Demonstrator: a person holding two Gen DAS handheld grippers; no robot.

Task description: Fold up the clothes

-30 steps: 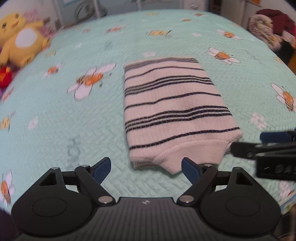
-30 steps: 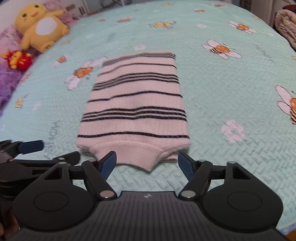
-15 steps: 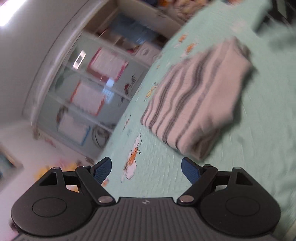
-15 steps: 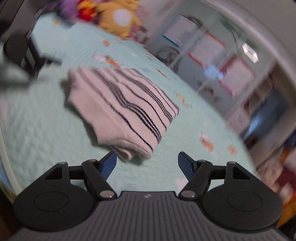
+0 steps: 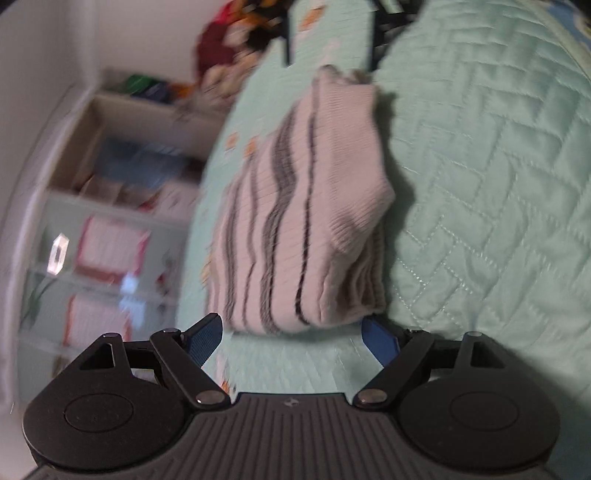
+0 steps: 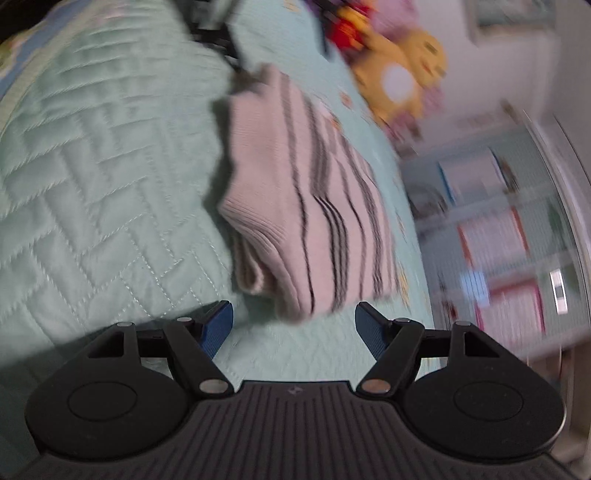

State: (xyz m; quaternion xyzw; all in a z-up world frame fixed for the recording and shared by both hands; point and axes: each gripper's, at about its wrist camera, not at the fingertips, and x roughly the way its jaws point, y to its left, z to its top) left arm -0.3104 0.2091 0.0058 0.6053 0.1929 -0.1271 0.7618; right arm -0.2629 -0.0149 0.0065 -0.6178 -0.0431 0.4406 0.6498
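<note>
A folded cream sweater with thin black stripes (image 5: 306,221) (image 6: 306,206) lies on the mint quilted bedspread (image 5: 480,184) (image 6: 92,155). Both views are rolled onto their sides, so the bed stands like a wall. My left gripper (image 5: 291,336) is open, its blue pads just short of the sweater's near corner, one pad low by the bed. My right gripper (image 6: 293,326) is open too, its pads either side of the other near corner, nothing pinched. The far dark shape in each view is the other gripper (image 5: 328,33) (image 6: 214,26), blurred.
A yellow plush toy (image 6: 402,77) and a red one (image 6: 343,26) sit at the bed's far side. A heap of dark red clothes (image 5: 221,40) lies beyond the bed edge. Pale shelves and cabinet doors (image 5: 107,221) (image 6: 498,221) stand past the bed.
Both grippers have rolled about a quarter turn onto their sides and dropped close to the bed at the sweater's near edge. Jaw widths look unchanged. The sweater has not moved.
</note>
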